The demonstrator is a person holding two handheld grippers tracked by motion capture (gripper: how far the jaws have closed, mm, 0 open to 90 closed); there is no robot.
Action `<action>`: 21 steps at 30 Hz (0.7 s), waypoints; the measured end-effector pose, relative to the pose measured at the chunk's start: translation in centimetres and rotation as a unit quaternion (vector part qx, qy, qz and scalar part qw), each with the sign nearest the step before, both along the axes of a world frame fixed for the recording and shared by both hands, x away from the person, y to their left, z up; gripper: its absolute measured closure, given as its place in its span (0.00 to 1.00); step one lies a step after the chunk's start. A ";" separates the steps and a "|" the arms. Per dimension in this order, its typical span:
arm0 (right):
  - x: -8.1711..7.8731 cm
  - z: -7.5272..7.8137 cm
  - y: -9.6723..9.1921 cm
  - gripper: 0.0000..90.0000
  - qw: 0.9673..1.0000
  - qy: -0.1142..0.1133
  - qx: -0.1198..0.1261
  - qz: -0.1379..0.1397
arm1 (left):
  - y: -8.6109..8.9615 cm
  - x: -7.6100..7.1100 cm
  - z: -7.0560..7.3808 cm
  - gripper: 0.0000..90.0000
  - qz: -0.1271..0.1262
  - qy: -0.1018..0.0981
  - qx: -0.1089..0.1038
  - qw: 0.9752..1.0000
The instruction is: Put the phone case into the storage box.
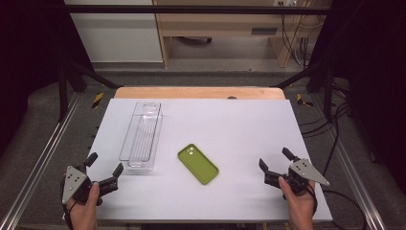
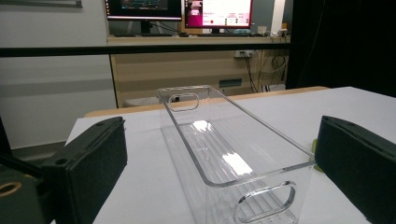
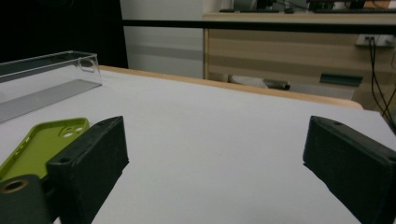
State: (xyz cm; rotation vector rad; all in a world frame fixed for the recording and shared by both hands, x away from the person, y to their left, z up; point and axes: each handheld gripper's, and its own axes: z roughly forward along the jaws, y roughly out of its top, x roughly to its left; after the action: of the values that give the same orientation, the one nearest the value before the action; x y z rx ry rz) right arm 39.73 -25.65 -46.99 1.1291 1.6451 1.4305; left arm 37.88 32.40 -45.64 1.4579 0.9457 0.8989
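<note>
A long clear plastic bin [image 1: 141,135] lies empty on the white table [image 1: 230,124], left of centre, running away from me; its near end with a handle cut-out [image 2: 264,203] shows close in the left gripper view. A green phone case [image 1: 197,163] lies flat at the table's middle, camera hole toward the far side. My left gripper [image 1: 104,163] is held at the near left corner, open and empty, just short of the bin's near end. At the near right my right gripper [image 1: 275,158] is open and empty, with the case [image 3: 39,149] off to its left.
The table's far wooden edge [image 1: 198,92] borders a gap before a wooden desk [image 1: 225,28]. Black frame bars [image 1: 191,9] cross overhead at the back. Cables [image 1: 330,143] hang along the right side. Monitors [image 2: 177,11] stand on the desk beyond.
</note>
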 end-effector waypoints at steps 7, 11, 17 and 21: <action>0.2 0.0 0.1 0.08 0.999 0.021 -0.010 -0.028 | -0.3 0.3 -0.2 0.02 -0.011 0.008 0.024 1.000; 0.4 0.0 0.3 0.09 0.999 0.036 -0.009 -0.037 | -0.4 0.4 -0.3 0.02 -0.012 0.011 0.034 0.999; 0.6 0.4 1.5 0.11 0.994 0.102 -0.046 -0.007 | -0.8 0.6 -0.5 0.02 -0.014 0.015 0.041 0.999; 1.0 0.5 3.2 0.11 0.989 0.131 -0.069 0.025 | -0.7 0.6 -0.6 0.02 -0.017 0.016 0.032 0.999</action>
State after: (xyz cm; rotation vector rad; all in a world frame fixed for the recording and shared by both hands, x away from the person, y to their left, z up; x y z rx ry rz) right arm 40.71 -22.50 -46.51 1.2454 1.9353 1.2174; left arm 38.53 31.67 -46.20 1.5429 0.9202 0.8903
